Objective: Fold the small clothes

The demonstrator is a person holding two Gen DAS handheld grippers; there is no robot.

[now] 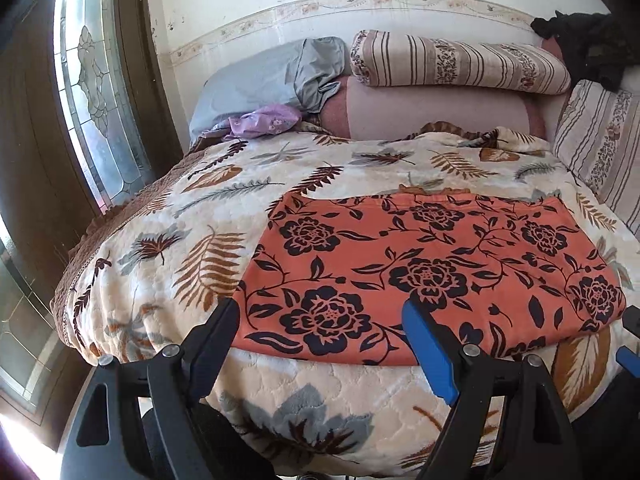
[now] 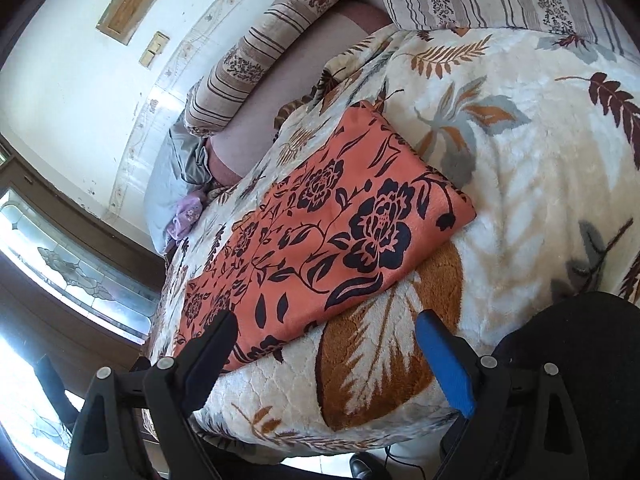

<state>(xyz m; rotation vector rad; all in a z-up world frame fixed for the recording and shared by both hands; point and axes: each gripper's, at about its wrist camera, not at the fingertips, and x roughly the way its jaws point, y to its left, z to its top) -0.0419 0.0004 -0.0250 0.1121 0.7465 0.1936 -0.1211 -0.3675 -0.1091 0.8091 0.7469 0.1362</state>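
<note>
Lying flat along the near edge of the bed's leaf-print blanket (image 1: 168,208), the orange floral garment (image 1: 420,264) looks spread ready for folding, while the left gripper (image 1: 320,320) and right gripper (image 2: 324,332) hover spread wide, holding nothing, over its near hem.

Bright window (image 1: 92,92) daylight, fisheye-warped edges

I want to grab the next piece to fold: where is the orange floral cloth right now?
The orange floral cloth lies flat on the leaf-print blanket near the bed's front edge, just ahead of both open hand-held grippers, in both wrist views.
</note>
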